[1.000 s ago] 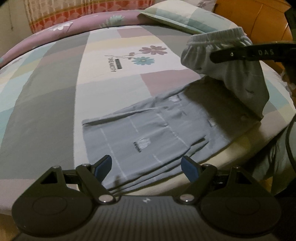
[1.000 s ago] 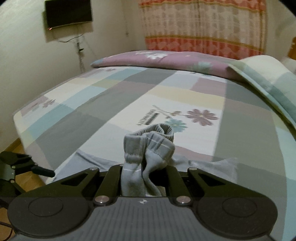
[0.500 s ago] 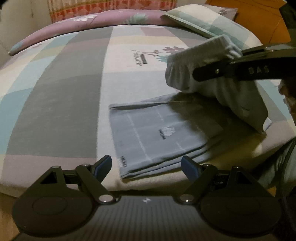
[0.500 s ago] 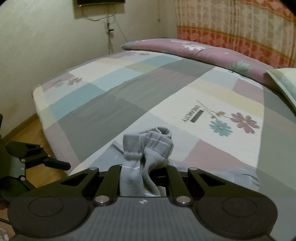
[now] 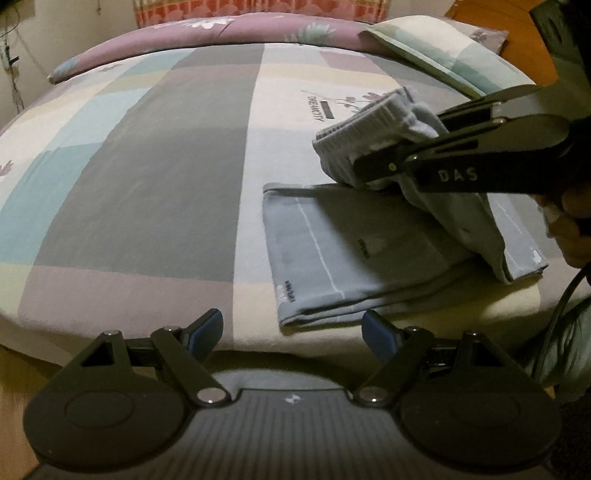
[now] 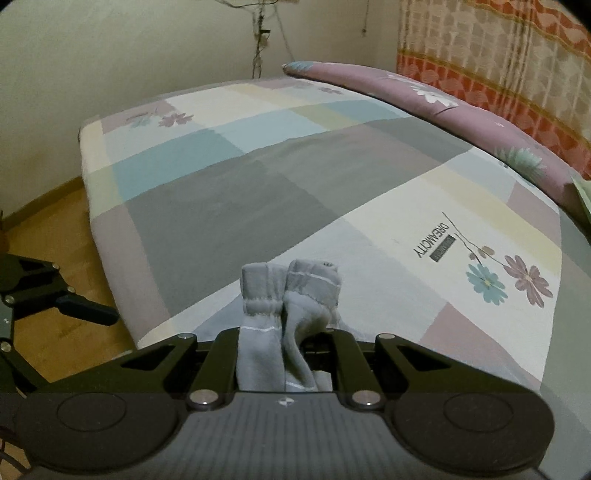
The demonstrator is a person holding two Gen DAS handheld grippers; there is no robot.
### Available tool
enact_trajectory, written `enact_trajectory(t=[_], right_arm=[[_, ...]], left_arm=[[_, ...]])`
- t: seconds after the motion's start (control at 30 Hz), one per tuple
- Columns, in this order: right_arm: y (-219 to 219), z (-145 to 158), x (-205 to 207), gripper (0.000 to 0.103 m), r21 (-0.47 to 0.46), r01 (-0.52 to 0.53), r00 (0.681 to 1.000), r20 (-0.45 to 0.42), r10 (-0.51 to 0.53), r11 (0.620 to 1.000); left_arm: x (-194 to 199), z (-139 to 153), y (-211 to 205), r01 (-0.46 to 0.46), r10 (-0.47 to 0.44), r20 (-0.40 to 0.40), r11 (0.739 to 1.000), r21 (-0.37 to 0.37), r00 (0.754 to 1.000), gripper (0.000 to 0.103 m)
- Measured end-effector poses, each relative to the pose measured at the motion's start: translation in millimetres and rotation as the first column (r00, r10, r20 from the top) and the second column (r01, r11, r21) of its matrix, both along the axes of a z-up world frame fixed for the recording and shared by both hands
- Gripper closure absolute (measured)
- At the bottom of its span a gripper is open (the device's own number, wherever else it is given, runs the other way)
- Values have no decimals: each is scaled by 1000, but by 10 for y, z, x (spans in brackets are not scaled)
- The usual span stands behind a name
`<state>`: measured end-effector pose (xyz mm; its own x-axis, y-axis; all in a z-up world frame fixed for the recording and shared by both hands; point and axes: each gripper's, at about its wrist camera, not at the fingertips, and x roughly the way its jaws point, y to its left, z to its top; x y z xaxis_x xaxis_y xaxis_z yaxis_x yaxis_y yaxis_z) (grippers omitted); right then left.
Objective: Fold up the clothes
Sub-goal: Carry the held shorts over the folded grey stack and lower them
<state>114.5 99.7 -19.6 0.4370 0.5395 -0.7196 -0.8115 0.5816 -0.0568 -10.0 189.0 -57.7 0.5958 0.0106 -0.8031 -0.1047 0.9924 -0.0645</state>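
While the right gripper pinches the ribbed waistband end of the grey garment, its jaws are closed tight on the bunched cloth, and this end hangs lifted above the part that lies flat. The flat part rests on the bed, near the front edge, already doubled into a long strip. Its long axis runs from the free end at the left, near the middle of the bed, to the right, where the cloth bends up toward the gripper.

The left gripper holds nothing; its jaws stand wide apart, just before the bed edge, and the near left corner of the strip lies straight ahead of it, a little to its right. So the left gripper is the nearer one to the free end, and the right one has the raised end.

My judgement is that the raised end is being carried over the flat part toward the left, to fold the strip shorter.

Nothing stands between. A pillow and a purple quilt lie well apart at the far side.
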Motion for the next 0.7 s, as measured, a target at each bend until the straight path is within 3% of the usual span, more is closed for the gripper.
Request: enact_trajectory(t=[0.27, 0.33, 0.4, 0.53, 0.7], right_arm=[[210, -72, -78, 89, -58, -49, 996, 77, 53, 997], [252, -119, -114, 83, -78, -68, 993, 95, 75, 995], [264, -189, -150, 66, -93, -94, 990, 92, 102, 991], [286, -331, -220, 62, -121, -146, 984, 85, 156, 982], [200, -391, -312, 45, -144, -208, 971, 86, 221, 968]], left_arm=[[-77, -29, 67, -40, 40, -7, 999, -10, 999, 20], [-84, -48, 82, -49, 49, -12, 999, -16, 999, 20], [-91, -69, 97, -59, 59, -18, 998, -22, 998, 20], [-101, -116, 136, -73, 72, -33, 997, -28, 997, 20], [-123, -147, 174, -79, 78, -45, 996, -32, 996, 20]])
